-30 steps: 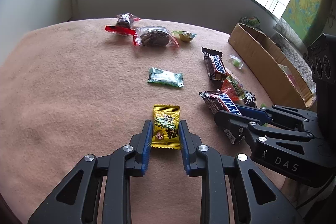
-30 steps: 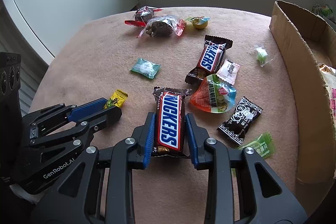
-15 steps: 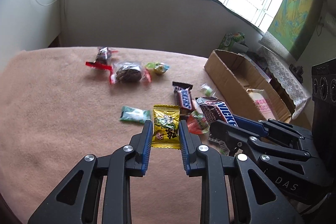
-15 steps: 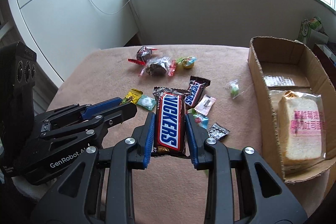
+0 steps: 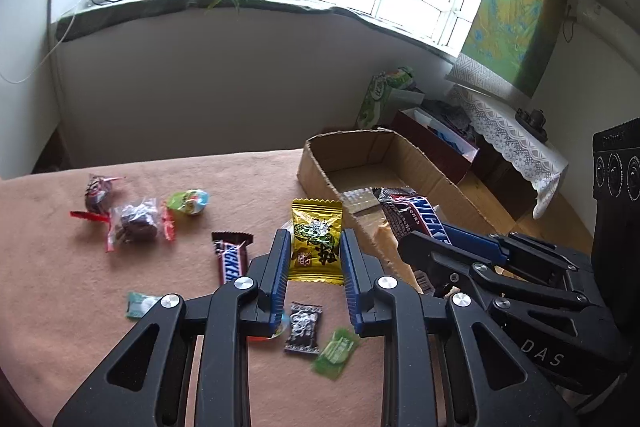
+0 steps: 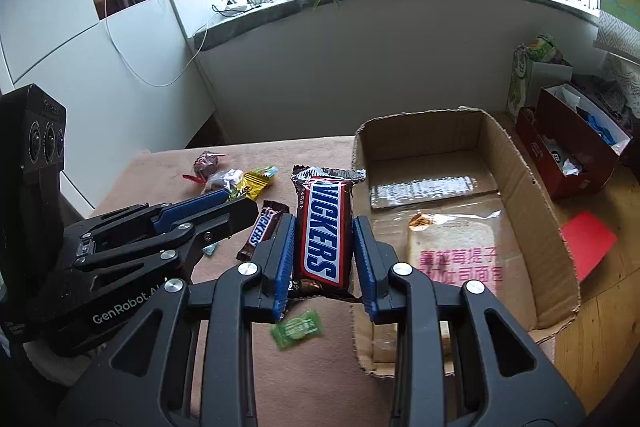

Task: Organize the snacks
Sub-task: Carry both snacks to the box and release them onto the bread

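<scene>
Both lifted off table | left fingers clamp yellow candy | right fingers clamp Snickers bar

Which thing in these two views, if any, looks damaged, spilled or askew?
The brown cardboard box looks worn: its near wall is torn and ragged along the top edge. Nothing has spilled. The loose wrapped snacks on the pink table cover lie scattered at random angles, as unsorted snacks would.

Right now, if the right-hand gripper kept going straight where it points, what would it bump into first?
Probably the open brown cardboard box: the right gripper, clamping a brown Snickers bar, aims down at its near left wall, though depth is hard to judge.
</scene>
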{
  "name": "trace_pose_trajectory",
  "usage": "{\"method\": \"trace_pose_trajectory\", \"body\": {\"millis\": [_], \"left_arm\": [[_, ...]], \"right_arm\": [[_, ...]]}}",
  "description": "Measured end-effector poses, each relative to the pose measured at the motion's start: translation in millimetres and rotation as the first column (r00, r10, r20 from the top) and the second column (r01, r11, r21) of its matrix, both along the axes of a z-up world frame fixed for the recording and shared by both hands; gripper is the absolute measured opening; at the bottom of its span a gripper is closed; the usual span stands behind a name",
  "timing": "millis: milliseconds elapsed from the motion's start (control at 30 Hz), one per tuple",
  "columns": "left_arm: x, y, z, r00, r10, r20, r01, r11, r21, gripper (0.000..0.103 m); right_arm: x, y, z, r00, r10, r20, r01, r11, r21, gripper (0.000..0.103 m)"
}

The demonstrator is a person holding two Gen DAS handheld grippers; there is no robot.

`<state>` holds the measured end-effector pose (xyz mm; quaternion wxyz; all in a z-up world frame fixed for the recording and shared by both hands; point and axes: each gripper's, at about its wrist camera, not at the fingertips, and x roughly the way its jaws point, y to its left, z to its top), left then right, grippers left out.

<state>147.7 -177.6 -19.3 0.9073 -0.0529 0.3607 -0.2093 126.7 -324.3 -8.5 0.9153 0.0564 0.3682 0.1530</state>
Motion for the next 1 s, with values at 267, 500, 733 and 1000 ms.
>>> {"method": "trace_pose_trajectory", "body": {"millis": [267, 500, 733, 1000], "left_arm": [[15, -37, 3, 0.999, -0.05, 0.001, 0.05, 0.999, 0.006, 0.023], [26, -71, -1, 0.995, -0.101, -0.01, 0.102, 0.995, 0.018, 0.023], [32, -97, -7, 0.99, -0.14, -0.029, 0.141, 0.989, 0.037, 0.023], [32, -103, -6, 0.988, -0.149, -0.023, 0.151, 0.987, 0.058, 0.024]], "right_arm": [[13, -44, 1, 0.997, -0.074, 0.003, 0.074, 0.997, 0.007, 0.03], [24, -79, -11, 0.99, -0.137, -0.025, 0.137, 0.99, 0.012, 0.03], [28, -101, -25, 0.983, -0.174, -0.058, 0.175, 0.984, 0.014, 0.03], [26, -110, -28, 0.977, -0.204, -0.063, 0.205, 0.979, 0.011, 0.03]]}}
